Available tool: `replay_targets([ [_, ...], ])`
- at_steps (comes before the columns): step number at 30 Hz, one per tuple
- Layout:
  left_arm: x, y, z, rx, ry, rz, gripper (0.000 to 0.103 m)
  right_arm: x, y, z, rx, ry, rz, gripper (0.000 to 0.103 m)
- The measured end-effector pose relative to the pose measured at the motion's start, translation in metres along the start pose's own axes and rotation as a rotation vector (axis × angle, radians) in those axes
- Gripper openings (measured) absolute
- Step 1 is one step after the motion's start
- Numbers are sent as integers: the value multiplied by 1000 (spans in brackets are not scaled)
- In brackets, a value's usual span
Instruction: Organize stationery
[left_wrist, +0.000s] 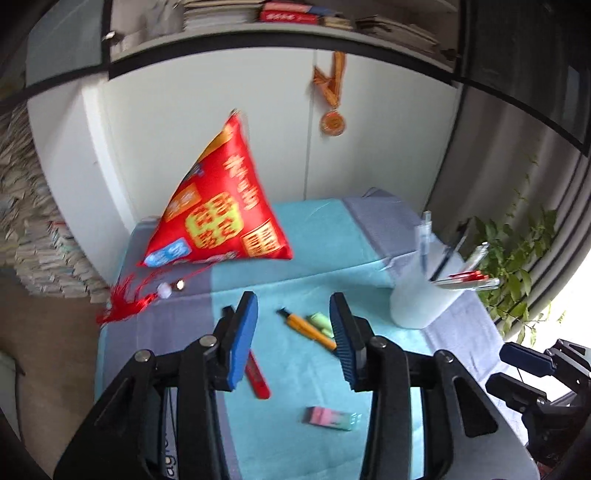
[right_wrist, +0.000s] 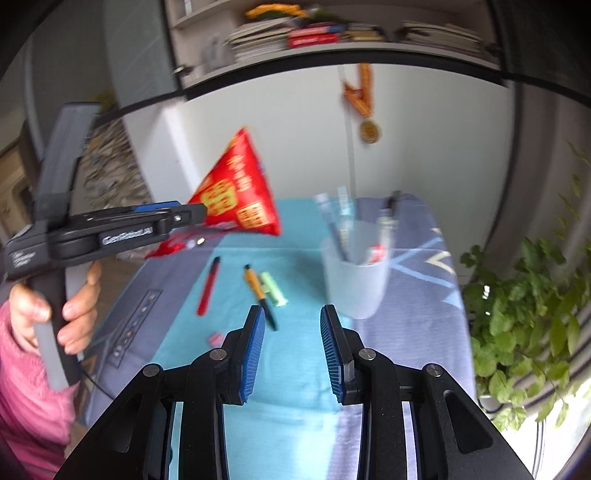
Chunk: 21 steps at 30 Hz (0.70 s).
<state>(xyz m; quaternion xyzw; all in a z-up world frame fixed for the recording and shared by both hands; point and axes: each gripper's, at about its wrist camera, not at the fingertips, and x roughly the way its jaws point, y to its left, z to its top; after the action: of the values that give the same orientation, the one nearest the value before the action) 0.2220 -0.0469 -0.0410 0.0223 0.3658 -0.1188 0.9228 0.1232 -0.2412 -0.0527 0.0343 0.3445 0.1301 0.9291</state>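
A white cup holding several pens stands on the right of the blue cloth; it also shows in the right wrist view. Loose on the cloth lie an orange pen, a green highlighter, a red pen and a pink-green eraser. My left gripper is open and empty above the orange pen. My right gripper is open and empty, hovering near the cup.
A red triangular cushion with a tassel sits at the back left of the table. A medal hangs on the white wall. A leafy plant stands right of the table. Book stacks lie at left.
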Motion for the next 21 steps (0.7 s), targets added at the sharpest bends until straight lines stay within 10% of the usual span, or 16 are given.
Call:
replay_targets([
  [21, 102, 34, -62, -27, 274, 88, 39, 148, 30, 3, -54, 297, 11, 31],
])
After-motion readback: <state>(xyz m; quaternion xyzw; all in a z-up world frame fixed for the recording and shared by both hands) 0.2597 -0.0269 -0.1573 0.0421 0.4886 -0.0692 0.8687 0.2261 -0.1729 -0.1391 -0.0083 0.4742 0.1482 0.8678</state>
